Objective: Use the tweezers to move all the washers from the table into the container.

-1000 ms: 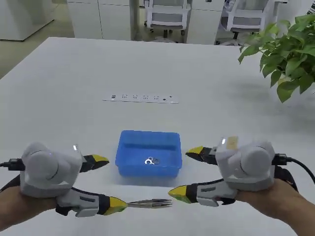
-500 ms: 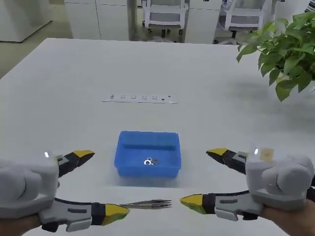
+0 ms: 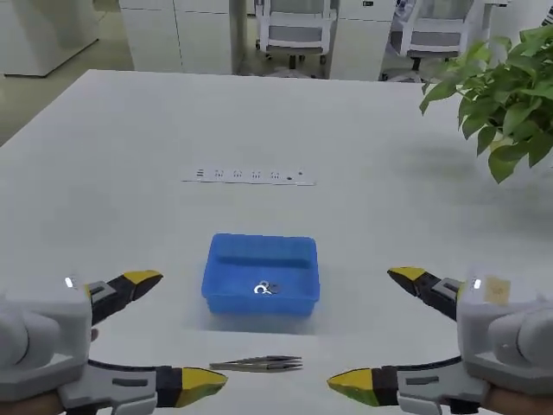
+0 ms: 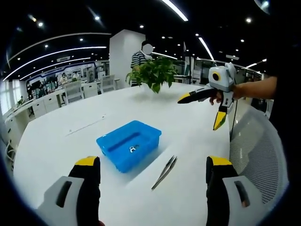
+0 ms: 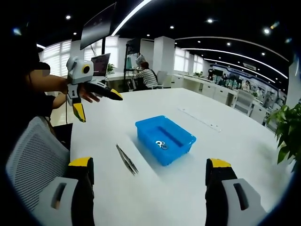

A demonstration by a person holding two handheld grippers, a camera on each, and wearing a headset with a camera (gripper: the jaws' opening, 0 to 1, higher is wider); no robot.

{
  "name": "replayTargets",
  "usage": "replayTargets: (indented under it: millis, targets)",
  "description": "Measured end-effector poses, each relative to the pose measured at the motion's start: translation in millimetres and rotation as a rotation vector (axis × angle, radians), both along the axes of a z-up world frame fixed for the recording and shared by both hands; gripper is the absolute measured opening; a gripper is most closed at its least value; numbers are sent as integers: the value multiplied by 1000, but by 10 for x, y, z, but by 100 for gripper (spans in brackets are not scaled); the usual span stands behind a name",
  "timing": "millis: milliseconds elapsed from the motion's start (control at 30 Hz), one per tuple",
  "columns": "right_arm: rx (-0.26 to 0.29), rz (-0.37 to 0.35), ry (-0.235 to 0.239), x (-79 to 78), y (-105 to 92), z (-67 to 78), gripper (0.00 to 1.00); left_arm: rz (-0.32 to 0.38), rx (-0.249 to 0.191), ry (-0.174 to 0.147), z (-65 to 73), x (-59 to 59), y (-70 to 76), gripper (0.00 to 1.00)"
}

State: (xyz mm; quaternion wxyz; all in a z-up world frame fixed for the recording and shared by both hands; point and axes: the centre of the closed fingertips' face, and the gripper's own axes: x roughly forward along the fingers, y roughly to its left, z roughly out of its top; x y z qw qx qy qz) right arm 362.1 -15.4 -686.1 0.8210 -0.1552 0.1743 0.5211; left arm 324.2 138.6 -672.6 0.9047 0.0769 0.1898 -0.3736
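The left gripper and right gripper have their jaws spread wide and empty. Between them, at 6 o'clock from the blue rectangular plastic container, the slim metal tweezers lie loose on the white table. The small metal washers sit inside the container. A further pick would probably need a level, mid-length pinch on the tweezers. The washers are too small to count, and the table's near edge is cut off.

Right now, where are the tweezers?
Head view: the tweezers lie flat on the table, just nearer the person than the blue container, between the left hand-held gripper and the right hand-held gripper, held by neither.
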Motion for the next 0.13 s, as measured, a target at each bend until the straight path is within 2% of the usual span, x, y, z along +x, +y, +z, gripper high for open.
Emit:
replayTargets:
  millis: [133]
  targets:
    - [-6, 8, -1, -35, -10, -20, 100, -8, 9, 2, -12, -2, -2, 99]
